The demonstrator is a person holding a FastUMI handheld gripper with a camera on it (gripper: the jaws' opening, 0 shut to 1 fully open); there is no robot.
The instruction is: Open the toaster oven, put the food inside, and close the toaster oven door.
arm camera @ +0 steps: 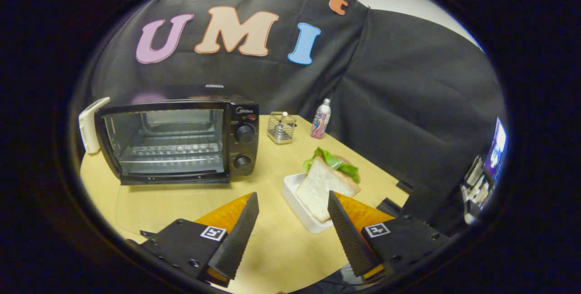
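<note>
My gripper (292, 205) is spread wide and empty, so I should ease forward, straddle the sandwich (326, 180) (propped in its white tray (290, 189)), and pinch gently.

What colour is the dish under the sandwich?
White, seen in the gripper view: the dish holds the sandwich just ahead of the open gripper.

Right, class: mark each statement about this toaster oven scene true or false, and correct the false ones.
1. The toaster oven door is closed. True.
2. The sandwich sits inside the oven. False: it rests on the white tray on the table.
3. The gripper jaws are clamped on the sandwich. False: they stand open, holding nothing.
4. A wire basket stands right of the oven. True.
5. A bottle stands beyond the sandwich. True.
</note>
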